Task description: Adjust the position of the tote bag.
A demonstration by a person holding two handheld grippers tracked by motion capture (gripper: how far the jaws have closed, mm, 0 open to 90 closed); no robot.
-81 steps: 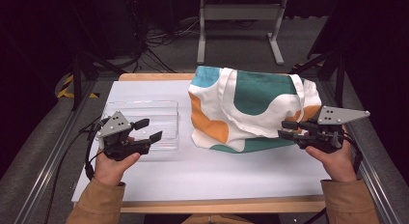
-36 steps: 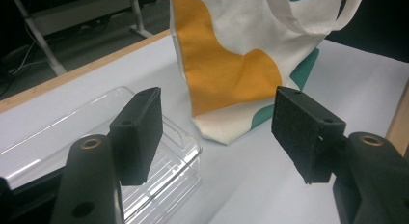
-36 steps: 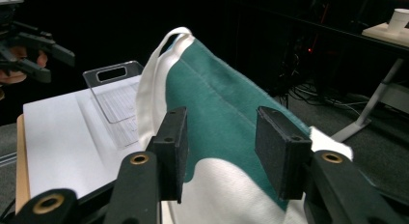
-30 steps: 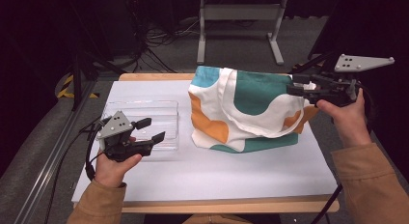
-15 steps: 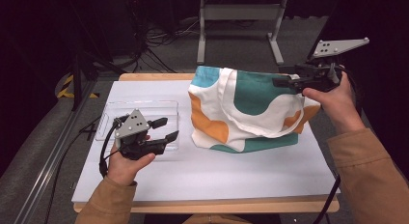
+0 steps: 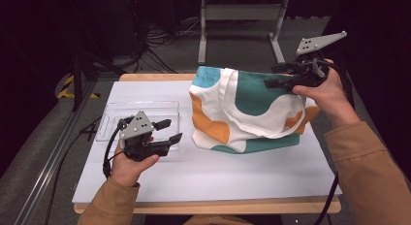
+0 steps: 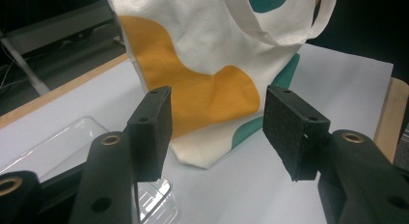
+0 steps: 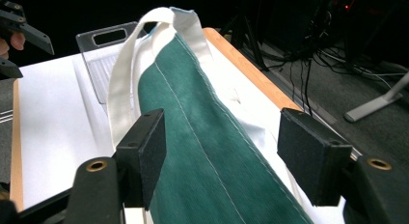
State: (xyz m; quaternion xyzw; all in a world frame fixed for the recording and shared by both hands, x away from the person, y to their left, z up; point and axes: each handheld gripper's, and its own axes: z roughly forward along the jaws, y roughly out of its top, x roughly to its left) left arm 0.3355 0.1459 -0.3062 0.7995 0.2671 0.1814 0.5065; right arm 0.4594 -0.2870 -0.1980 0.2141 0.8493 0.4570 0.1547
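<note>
Compared with half a second ago: left tongs (image 6: 166, 130) moved slightly nearer the bag, right tongs (image 6: 276, 75) lowered a little onto its far upper edge. Bag and tray unmoved.

Left tongs spread wide, pinching nothing, held low over the near right corner of a clear rectangular plastic tray (image 6: 116, 113), aimed at the bag's lower left corner, just beside it. Right tongs also spread, raised at the bag's top right; in the right gripper view, dark pads (image 8: 147, 156) straddling the teal fabric rim without pressing it.

Cream fabric tote bag with teal and orange blobs (image 6: 242, 108) lying at centre-right of the worktop, one cream handle loop draped across its front.

White sheet-covered worktop (image 6: 232, 171) with a pale wooden edge showing at near and far sides. Beyond, dark room, grey floor, tangled cables, a metal stand (image 6: 240, 21).

Open white surface across the whole near strip and to the tray's left; bag's right side close to the worktop's right edge.
</note>
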